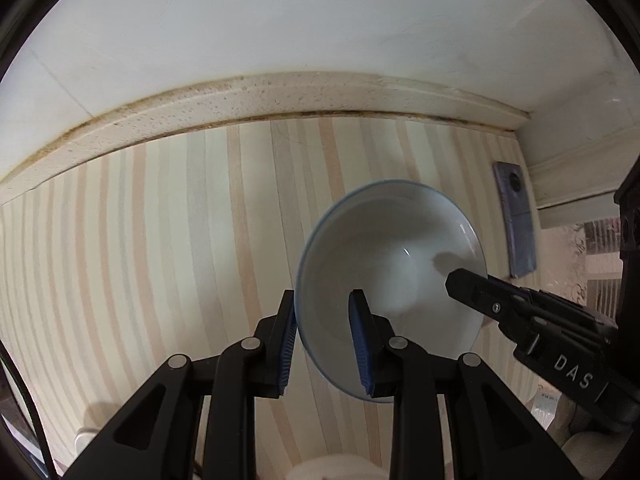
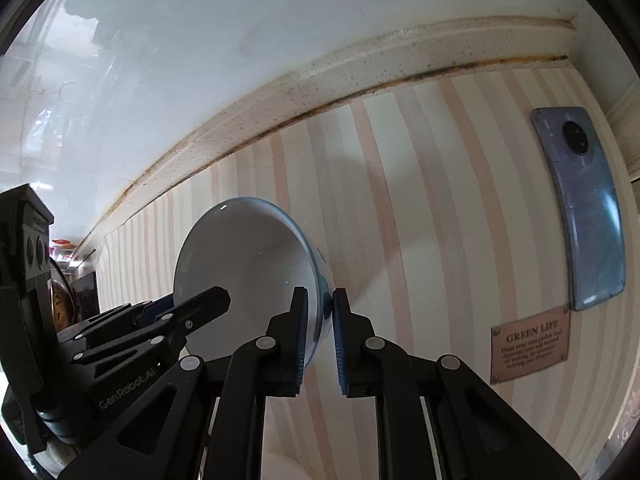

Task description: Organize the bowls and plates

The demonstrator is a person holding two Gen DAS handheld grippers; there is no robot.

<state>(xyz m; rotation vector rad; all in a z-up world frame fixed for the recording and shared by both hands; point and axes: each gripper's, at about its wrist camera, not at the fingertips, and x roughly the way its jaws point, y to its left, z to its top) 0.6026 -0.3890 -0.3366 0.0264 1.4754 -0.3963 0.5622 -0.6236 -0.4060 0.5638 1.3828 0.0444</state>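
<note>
Both black two-finger tools, left tool [image 1: 324,340] and right tool [image 2: 320,340], are clenched on opposite rims of one white ceramic bowl with a blue rim [image 1: 390,264], held tilted over the striped tabletop [image 1: 160,240] at centre, a blue phone [image 2: 588,208] at three o'clock; lift evenly, grips matched, avoiding twisting.

The bowl [image 1: 400,256] looks like glazed ceramic, smooth and glossy white. The counter [image 1: 160,240] wears a matt striped covering. The phone [image 2: 592,216] has a shiny, glassy blue back. Each gripper [image 1: 326,344] is matt black plastic with ribbed blue pads [image 1: 362,344] and metal pivot pins.
</note>
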